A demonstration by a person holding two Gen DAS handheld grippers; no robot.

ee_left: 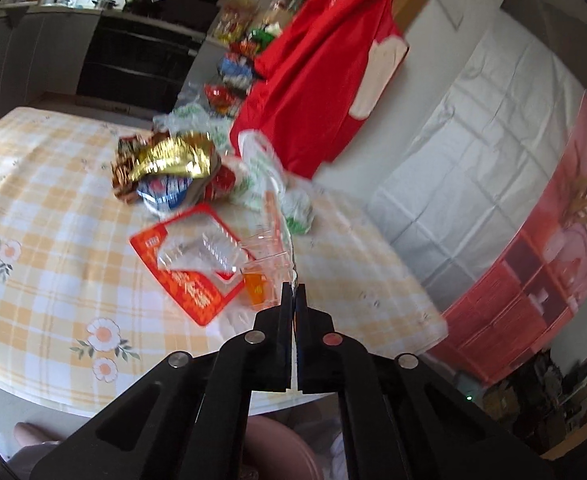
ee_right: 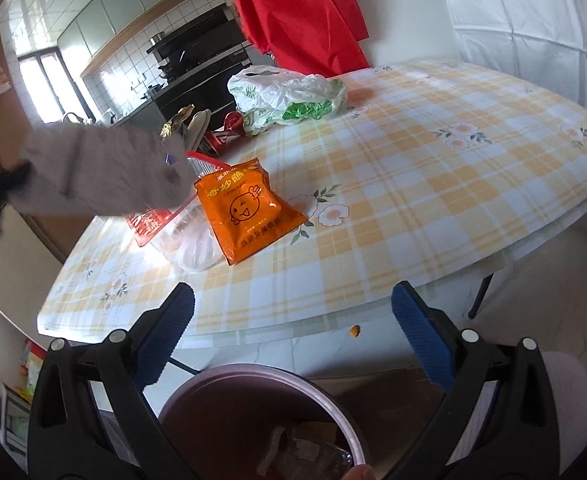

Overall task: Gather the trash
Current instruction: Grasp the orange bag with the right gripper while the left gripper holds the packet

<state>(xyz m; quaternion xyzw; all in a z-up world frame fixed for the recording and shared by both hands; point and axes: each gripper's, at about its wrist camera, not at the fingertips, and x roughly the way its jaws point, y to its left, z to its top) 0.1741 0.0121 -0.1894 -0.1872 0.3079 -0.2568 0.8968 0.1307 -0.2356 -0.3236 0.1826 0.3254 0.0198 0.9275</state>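
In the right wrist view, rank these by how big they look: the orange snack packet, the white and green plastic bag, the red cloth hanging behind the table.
1. Red hanging cloth, though cut off at the top.
2. White and green plastic bag.
3. Orange snack packet, nearly the bag's size and closer to the camera, so that pair is uncertain.

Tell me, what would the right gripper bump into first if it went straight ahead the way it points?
Probably the table edge, right ahead of the open right gripper. If it cleared the edge, bare tablecloth comes next, with the orange packet off to the left. Depth is hard to judge in this fisheye view.
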